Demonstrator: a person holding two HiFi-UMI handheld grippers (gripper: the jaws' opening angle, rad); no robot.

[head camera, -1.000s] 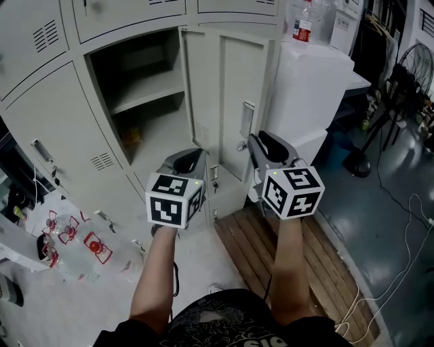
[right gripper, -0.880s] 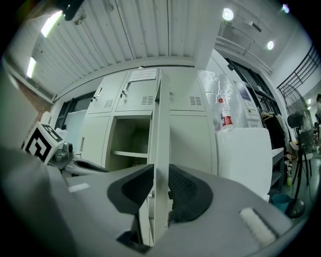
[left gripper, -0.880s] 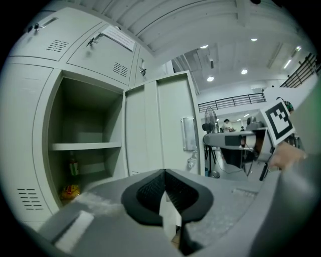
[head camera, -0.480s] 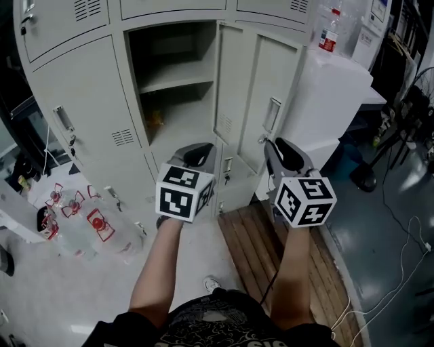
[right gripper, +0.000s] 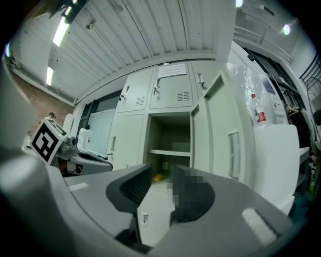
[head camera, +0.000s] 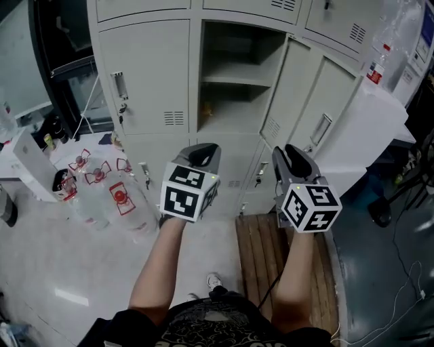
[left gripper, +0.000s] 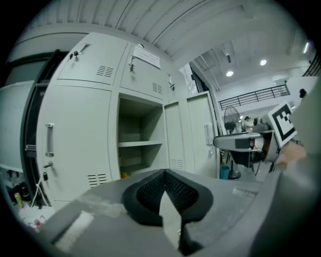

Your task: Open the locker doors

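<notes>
The grey lockers fill the top of the head view. The middle compartment [head camera: 234,74] stands open, its door [head camera: 302,101] swung out to the right. The door to its left [head camera: 146,74] is closed, with a bar handle [head camera: 119,86]. My left gripper [head camera: 205,150] hangs low in front of the open compartment, jaws shut on nothing [left gripper: 164,173]. My right gripper [head camera: 290,153] is beside it, short of the open door. Its jaws are opening, with a narrow gap and nothing between them [right gripper: 161,175]. The closed door [left gripper: 75,135] and open door [right gripper: 223,135] show in the gripper views.
A shrink-wrapped pack of water bottles [head camera: 102,196] lies on the floor at the left. A wooden pallet [head camera: 264,247] lies under my right arm. A white cabinet [head camera: 366,129] with a bottle [head camera: 375,68] on top stands right of the lockers. More closed doors [head camera: 142,7] run above.
The view has swung left, so the closed left door and its handle now show squarely. The right gripper has come away from the open door's handle; both grippers stay side by side.
</notes>
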